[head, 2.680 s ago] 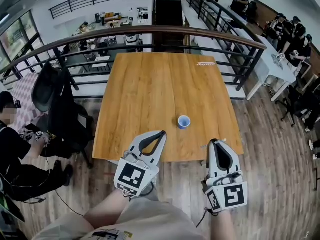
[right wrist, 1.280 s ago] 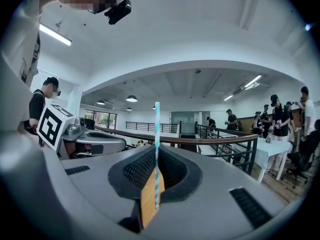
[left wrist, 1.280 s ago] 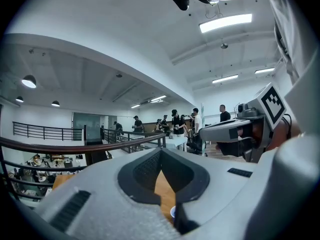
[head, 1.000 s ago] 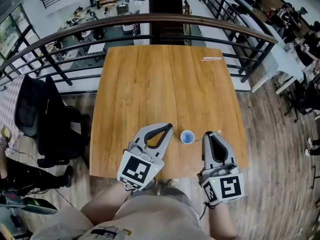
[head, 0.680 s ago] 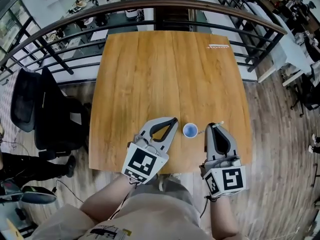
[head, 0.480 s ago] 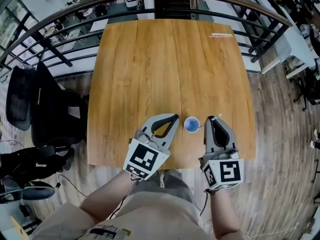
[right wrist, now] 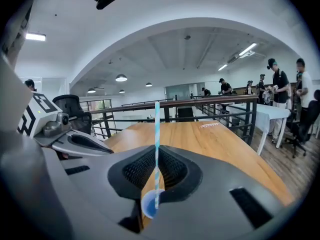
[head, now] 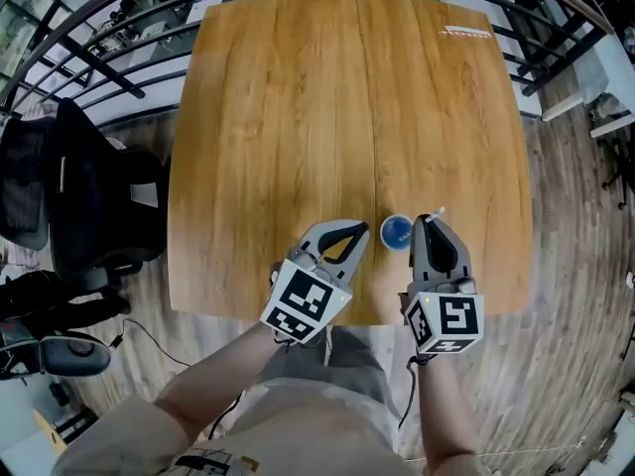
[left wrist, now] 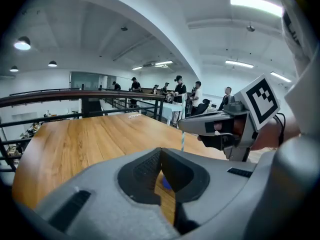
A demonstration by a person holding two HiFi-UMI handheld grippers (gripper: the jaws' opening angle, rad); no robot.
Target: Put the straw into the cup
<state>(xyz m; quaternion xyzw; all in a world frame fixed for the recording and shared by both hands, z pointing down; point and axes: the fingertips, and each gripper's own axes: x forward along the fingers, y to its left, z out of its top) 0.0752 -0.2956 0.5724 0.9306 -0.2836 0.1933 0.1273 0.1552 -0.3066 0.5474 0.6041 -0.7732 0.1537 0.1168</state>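
Note:
A small blue cup [head: 396, 231] stands near the front edge of the wooden table [head: 298, 117]. My right gripper [head: 425, 221] sits just right of it, shut on a blue-and-white striped straw [right wrist: 157, 129]. The straw stands upright between the jaws, and its lower end hangs over the cup [right wrist: 147, 205]. Its top end [head: 440, 210] pokes out past the gripper. My left gripper [head: 362, 232] is just left of the cup, shut with nothing in it. The left gripper view shows the cup [left wrist: 166, 184] beyond its jaws and the straw [left wrist: 183, 142] under the right gripper [left wrist: 186, 127].
A pack of straws [head: 466, 32] lies at the table's far right corner. A black office chair [head: 60, 196] stands left of the table, and a metal railing [head: 89, 62] runs behind it. People stand by a white table [right wrist: 265, 111] beyond the railing.
Both grippers have come forward over the table's front edge and closed in on the cup, one on each side. The right gripper has kept hold of the straw.

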